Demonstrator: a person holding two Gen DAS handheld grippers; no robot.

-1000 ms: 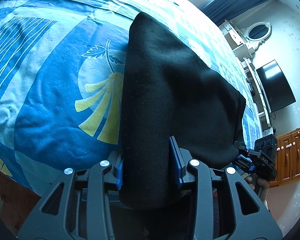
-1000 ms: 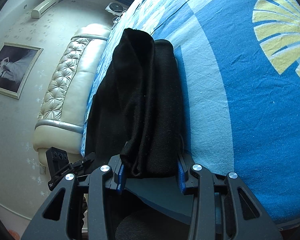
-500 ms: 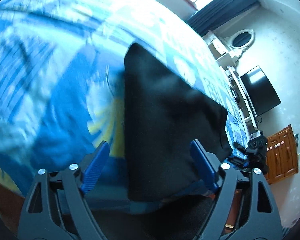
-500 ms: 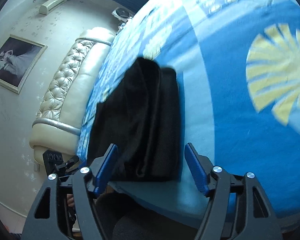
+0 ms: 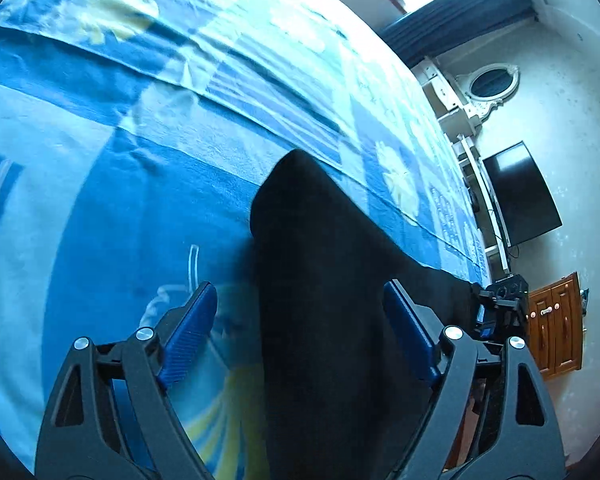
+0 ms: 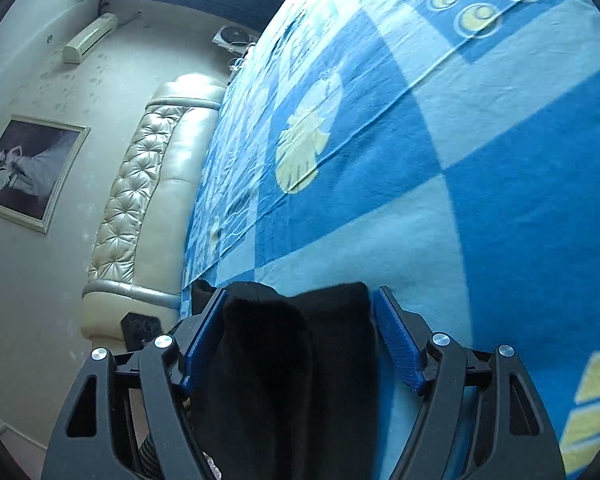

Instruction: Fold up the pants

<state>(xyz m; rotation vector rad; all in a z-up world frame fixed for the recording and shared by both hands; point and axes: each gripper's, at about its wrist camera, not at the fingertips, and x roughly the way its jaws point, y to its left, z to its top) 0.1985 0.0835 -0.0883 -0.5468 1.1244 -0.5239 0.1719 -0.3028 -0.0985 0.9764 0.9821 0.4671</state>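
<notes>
Black pants point(image 5: 332, 320) lie folded on the bed point(image 5: 120, 200). Both grippers, left point(image 5: 300, 336) and right point(image 6: 298, 340), have jaws released astride them; retracting carelessly could snag and undo the fold.

Black gripper point(image 5: 300, 332) frames; blue ribbed pads point(image 5: 188, 336); silver screws point(image 5: 144, 334)

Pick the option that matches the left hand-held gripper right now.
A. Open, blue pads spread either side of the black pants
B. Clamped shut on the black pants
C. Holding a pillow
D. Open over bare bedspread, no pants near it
A: the left hand-held gripper has its blue pads spread wide, with the black pants lying between them on the blue bedspread.
</notes>
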